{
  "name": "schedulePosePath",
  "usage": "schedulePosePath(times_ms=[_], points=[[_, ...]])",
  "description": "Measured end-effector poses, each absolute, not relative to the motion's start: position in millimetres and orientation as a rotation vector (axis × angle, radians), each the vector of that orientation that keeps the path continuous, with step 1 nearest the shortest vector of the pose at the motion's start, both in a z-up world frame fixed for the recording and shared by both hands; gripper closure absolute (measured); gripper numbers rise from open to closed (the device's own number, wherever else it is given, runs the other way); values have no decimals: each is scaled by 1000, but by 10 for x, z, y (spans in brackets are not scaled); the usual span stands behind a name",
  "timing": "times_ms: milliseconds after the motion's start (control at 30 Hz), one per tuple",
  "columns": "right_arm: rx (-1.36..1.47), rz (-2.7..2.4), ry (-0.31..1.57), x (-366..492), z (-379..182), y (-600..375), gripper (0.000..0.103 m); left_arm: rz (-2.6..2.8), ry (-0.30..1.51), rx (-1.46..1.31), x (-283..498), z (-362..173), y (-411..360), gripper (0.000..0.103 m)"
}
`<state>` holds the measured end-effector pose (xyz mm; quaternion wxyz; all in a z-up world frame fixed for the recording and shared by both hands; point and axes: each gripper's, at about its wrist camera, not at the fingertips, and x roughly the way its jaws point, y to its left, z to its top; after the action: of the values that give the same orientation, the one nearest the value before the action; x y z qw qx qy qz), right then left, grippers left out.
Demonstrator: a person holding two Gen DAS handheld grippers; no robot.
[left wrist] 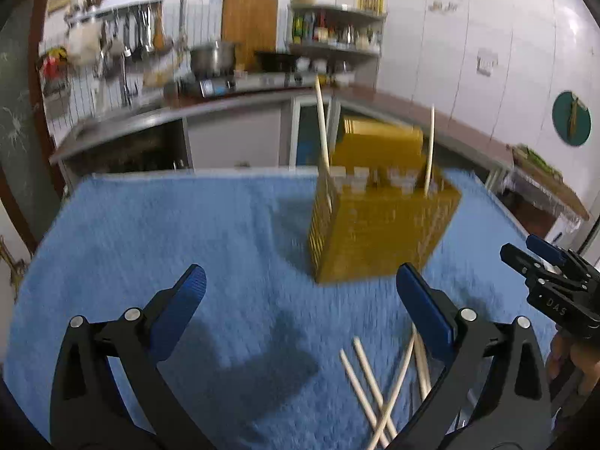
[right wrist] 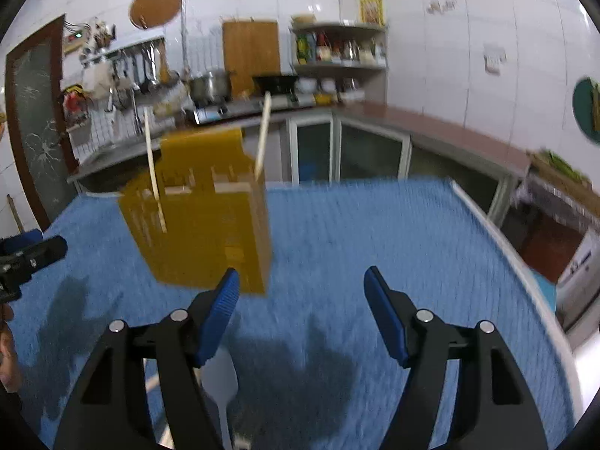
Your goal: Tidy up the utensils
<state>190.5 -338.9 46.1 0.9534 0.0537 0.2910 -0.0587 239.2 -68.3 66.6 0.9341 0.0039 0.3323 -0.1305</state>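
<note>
A yellow slotted utensil holder (left wrist: 378, 221) stands on the blue towel (left wrist: 187, 232), with two wooden chopsticks (left wrist: 322, 127) upright in it. It also shows in the right wrist view (right wrist: 202, 225). Several loose chopsticks (left wrist: 375, 386) lie on the towel just below my left gripper (left wrist: 300, 285), which is open and empty above the towel. My right gripper (right wrist: 302, 287) is open and empty too; it shows in the left wrist view (left wrist: 540, 262). A white spoon (right wrist: 221, 386) lies under its left finger.
The towel covers a table whose right edge (right wrist: 498, 232) runs close to my right gripper. Behind it are a kitchen counter (left wrist: 232, 101) with a pot and stove, shelves (left wrist: 337, 37) and a tiled wall. My left gripper's tip shows in the right wrist view (right wrist: 33, 253).
</note>
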Motion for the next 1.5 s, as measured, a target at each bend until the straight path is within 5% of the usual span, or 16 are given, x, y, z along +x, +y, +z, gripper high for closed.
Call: schedulePosePath(times_ms=[433, 567, 867, 1033, 1100, 1233, 1500], points=[[174, -154, 750, 1704, -262, -3374, 36, -260, 862, 3, 2326, -37, -767, 9], [177, -141, 771, 1699, -311, -3296, 38, -287, 927, -8, 2344, -182, -798, 31], [215, -57, 819, 1713, -376, -3164, 57, -312, 994, 31, 2346, -299, -962, 56], [224, -15, 841, 1736, -426, -3083, 66, -307, 1001, 56, 2360, -311, -1056, 60], [228, 11, 843, 1756, -431, -3059, 80, -296, 1004, 76, 2368, -318, -1106, 65], [212, 26, 849, 1787, -435, -3014, 89, -289, 1005, 117, 2373, -309, -1170, 73], [219, 44, 817, 1767, -358, -3087, 92, -310, 987, 125, 2377, -307, -1171, 90]])
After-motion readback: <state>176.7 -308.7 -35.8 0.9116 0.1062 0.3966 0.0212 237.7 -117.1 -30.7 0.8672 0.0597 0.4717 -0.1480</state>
